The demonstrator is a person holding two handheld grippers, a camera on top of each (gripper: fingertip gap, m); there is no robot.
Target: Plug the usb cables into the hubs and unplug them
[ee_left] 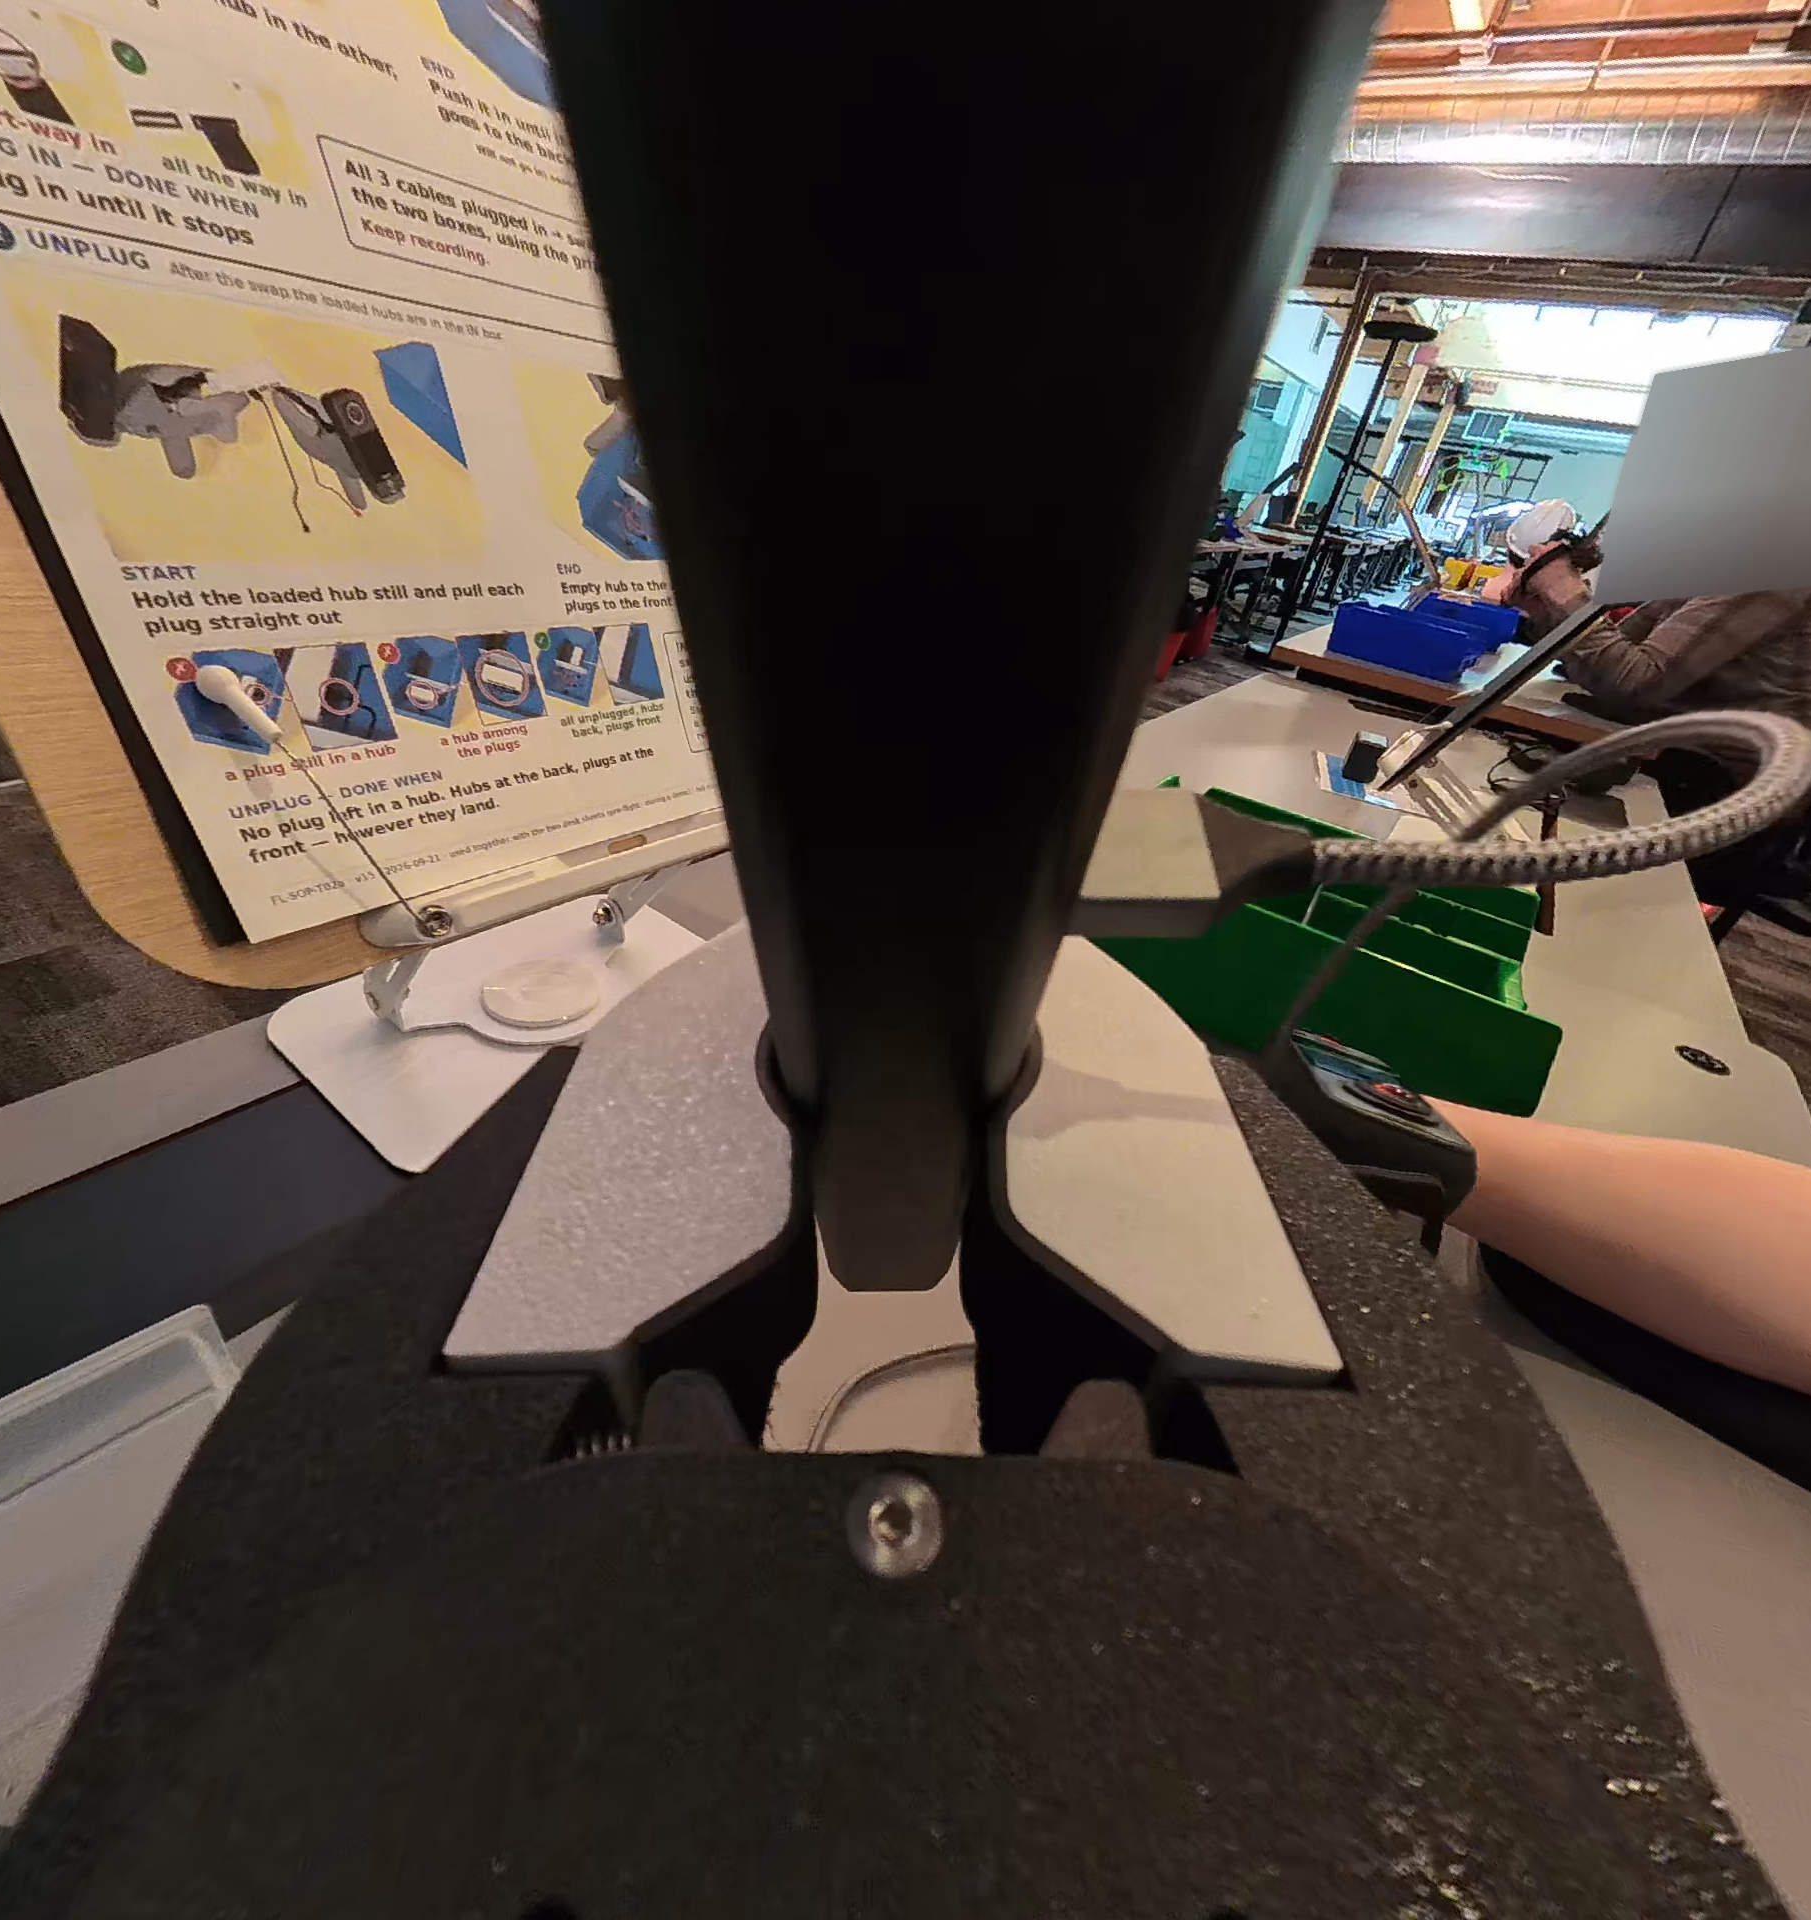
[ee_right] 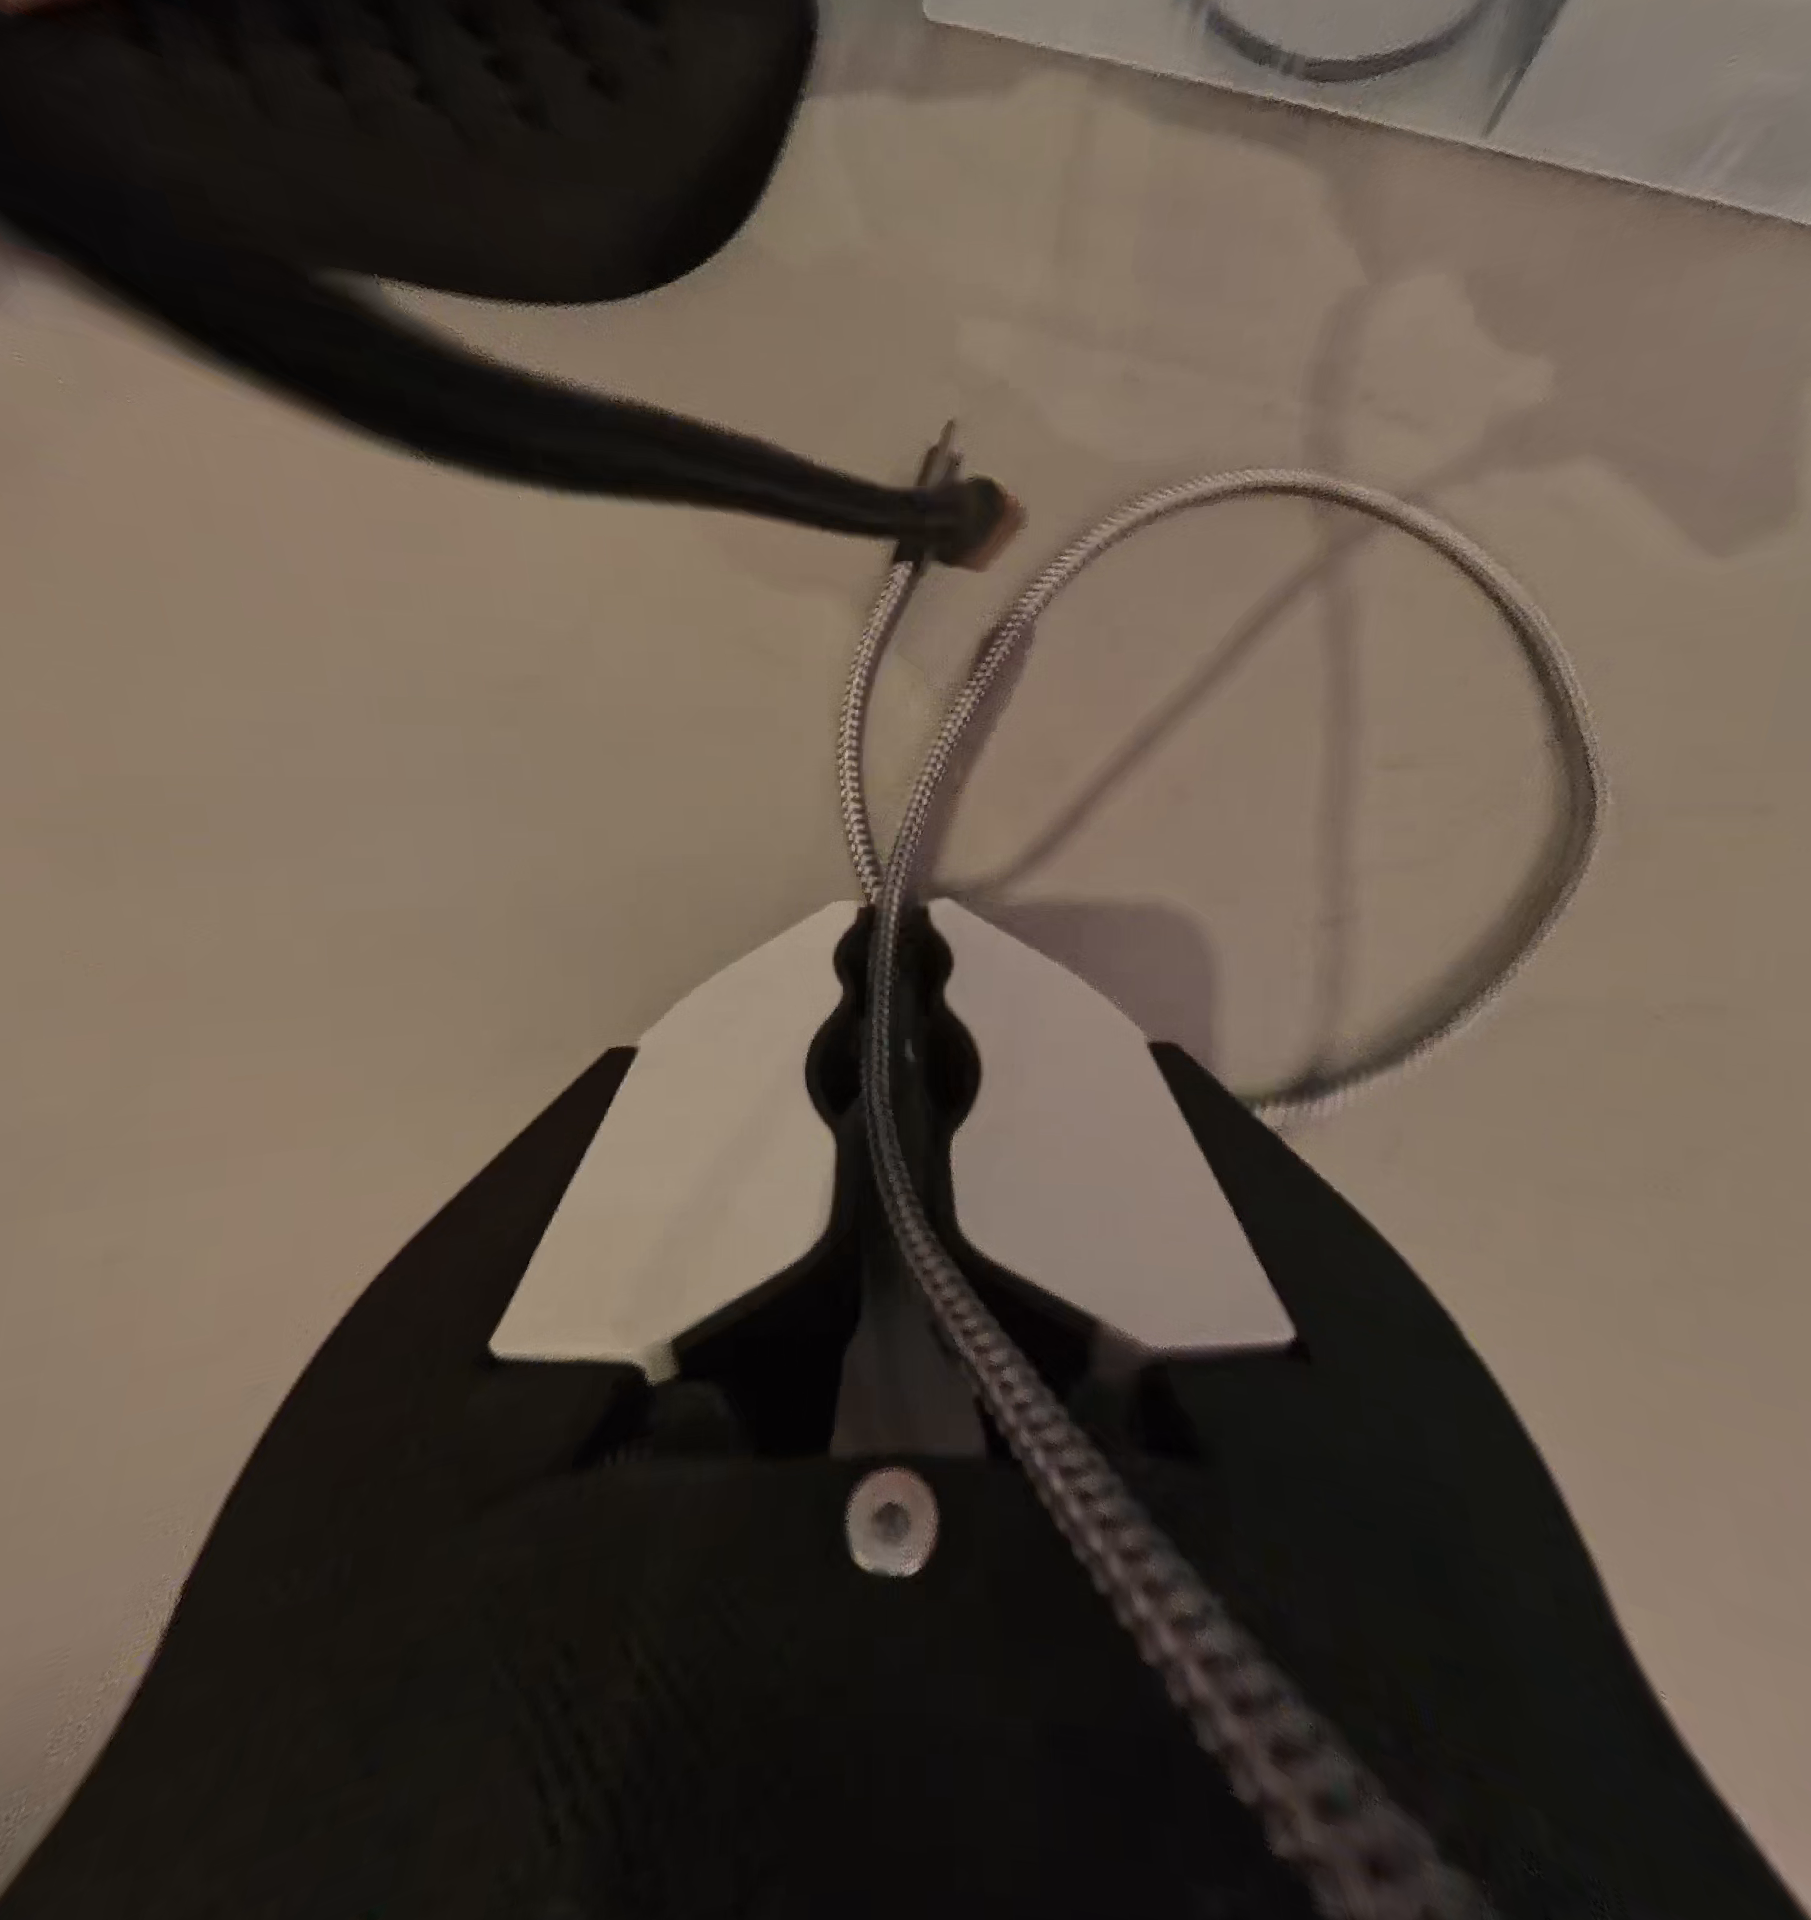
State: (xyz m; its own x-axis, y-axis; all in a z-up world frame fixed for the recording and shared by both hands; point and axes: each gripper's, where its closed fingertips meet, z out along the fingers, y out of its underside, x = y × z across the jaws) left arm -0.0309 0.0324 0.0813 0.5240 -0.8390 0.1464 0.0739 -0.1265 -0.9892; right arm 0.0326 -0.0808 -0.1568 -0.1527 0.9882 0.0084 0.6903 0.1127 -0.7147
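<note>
My left gripper (ee_left: 890,1081) is shut on a long black hub (ee_left: 932,520), which stands up between its fingers and fills the middle of the left wrist view. A USB plug (ee_left: 1150,857) with a silver shell meets the hub's right side; I cannot tell how deep it sits. Its grey braided cable (ee_left: 1566,847) loops away to the right. My right gripper (ee_right: 893,920) is shut on the braided cable (ee_right: 1503,644), which loops over the beige table. The cable's end (ee_right: 958,509) meets the tip of the blurred black hub (ee_right: 620,416).
An instruction board (ee_left: 309,520) on a white stand (ee_left: 413,1070) is at the left. A green bin (ee_left: 1420,987) sits behind the plug. A forearm (ee_left: 1659,1236) reaches in from the right. A clear container (ee_left: 80,1403) is at lower left. Blue bins (ee_left: 1420,634) and a seated person (ee_left: 1711,644) are far off. Left tips to right tips: about 25 cm.
</note>
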